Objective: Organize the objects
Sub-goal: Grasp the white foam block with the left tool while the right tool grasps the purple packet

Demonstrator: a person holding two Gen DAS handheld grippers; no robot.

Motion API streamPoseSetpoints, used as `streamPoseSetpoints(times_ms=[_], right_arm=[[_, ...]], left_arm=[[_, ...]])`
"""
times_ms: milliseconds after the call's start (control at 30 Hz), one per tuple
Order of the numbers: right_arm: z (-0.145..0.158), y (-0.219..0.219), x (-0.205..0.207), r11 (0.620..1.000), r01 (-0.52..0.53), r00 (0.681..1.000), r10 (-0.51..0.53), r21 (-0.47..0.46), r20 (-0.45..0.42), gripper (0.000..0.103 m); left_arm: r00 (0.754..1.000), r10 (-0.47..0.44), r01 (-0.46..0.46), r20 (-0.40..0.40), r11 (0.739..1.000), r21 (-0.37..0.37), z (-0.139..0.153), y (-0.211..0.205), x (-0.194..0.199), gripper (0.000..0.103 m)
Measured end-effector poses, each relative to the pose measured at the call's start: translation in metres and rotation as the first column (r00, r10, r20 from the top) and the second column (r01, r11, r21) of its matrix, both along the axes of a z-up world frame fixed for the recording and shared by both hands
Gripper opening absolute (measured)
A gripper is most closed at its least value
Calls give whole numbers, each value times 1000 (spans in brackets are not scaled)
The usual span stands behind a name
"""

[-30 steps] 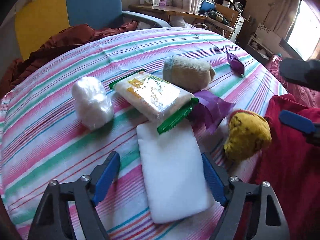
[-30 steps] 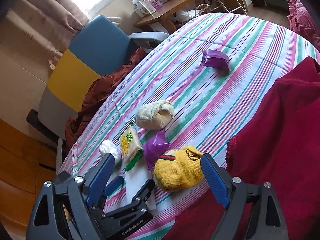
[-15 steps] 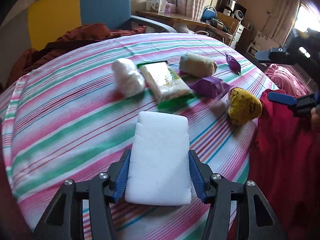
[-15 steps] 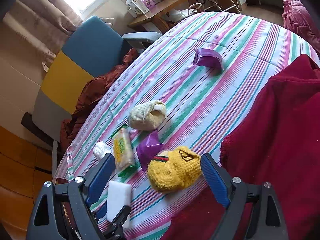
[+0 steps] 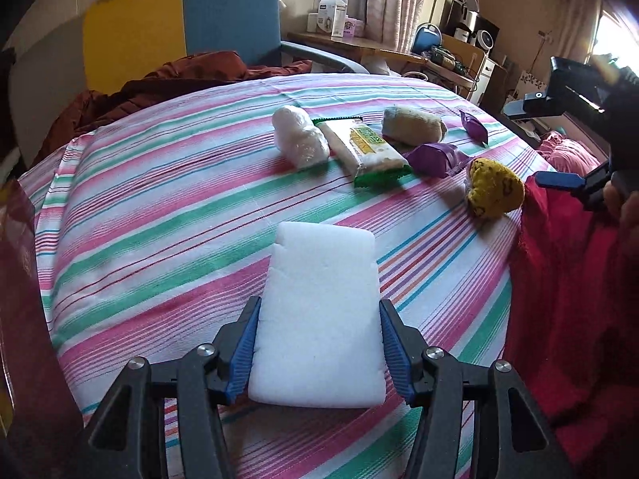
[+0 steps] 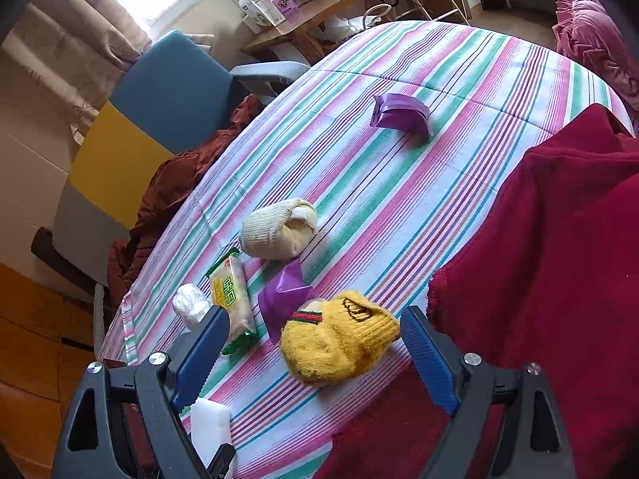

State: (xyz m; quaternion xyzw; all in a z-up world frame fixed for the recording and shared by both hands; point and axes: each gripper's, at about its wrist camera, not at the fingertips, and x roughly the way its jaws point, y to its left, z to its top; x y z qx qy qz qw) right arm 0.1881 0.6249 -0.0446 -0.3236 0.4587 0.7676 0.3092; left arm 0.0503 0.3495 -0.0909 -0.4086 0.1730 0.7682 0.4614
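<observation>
Sponge sits clamped in the left gripper, though its jaws are easing apart, near the table edge. Right gripper gapes wide around the yellow sock, not touching. Snack, pouches and other bundles lie unsorted, I'd judge.

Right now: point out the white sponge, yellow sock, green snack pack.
white sponge (image 5: pixel 321 311), left wrist view, middle of top face
yellow sock (image 6: pixel 339 345), right wrist view, middle of bundle
green snack pack (image 5: pixel 365 147), left wrist view, wrapper centre
</observation>
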Motion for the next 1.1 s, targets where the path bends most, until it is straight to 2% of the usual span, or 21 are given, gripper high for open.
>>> streamPoseSetpoints(times_ms=[400,500,600,667,700,800,867,933,1000,1033,1067,1100], right_arm=[[-5,1,-4,1000,4,998,-3,-13,61,89],[-3,-1,-5,1000,4,997,-5,7,81,89],[0,-6,-19,997,-67,989,62,32,138,89],[3,-11,-35,987,-150,973,137,60,187,89],[5,-14,-45,977,-195,961,173,84,218,89],[14,-25,-80,918,-359,895,285,171,344,88],[11,-28,-101,878,-445,841,341,178,420,87],[-3,-29,-123,839,-522,766,380,156,519,86],[-21,-26,-138,813,-567,702,390,136,596,80],[-31,-25,-144,807,-578,678,395,118,620,71],[-39,-23,-146,805,-585,662,405,97,630,51],[-46,-22,-147,807,-584,653,408,82,639,51]], left_arm=[[1000,-26,26,-12,999,24,-2,-4,-1,58],[1000,-29,29,-8,999,27,-2,-4,-1,58],[999,-37,37,-5,999,31,-2,-5,-2,58],[999,-42,42,-6,999,33,-2,-5,-2,58],[999,-42,42,-4,999,35,-2,-5,-2,58],[999,-41,41,-1,998,39,-2,-6,-3,58],[999,-40,40,-3,998,42,-2,-6,-2,58],[999,-39,39,-1,998,44,-2,-6,-3,58],[999,-39,39,3,998,50,-2,-7,-3,58],[999,-40,40,1,998,53,-2,-8,-3,58],[999,-42,42,-2,998,53,-2,-8,-2,58],[999,-44,44,-5,998,54,-2,-8,-2,58]])
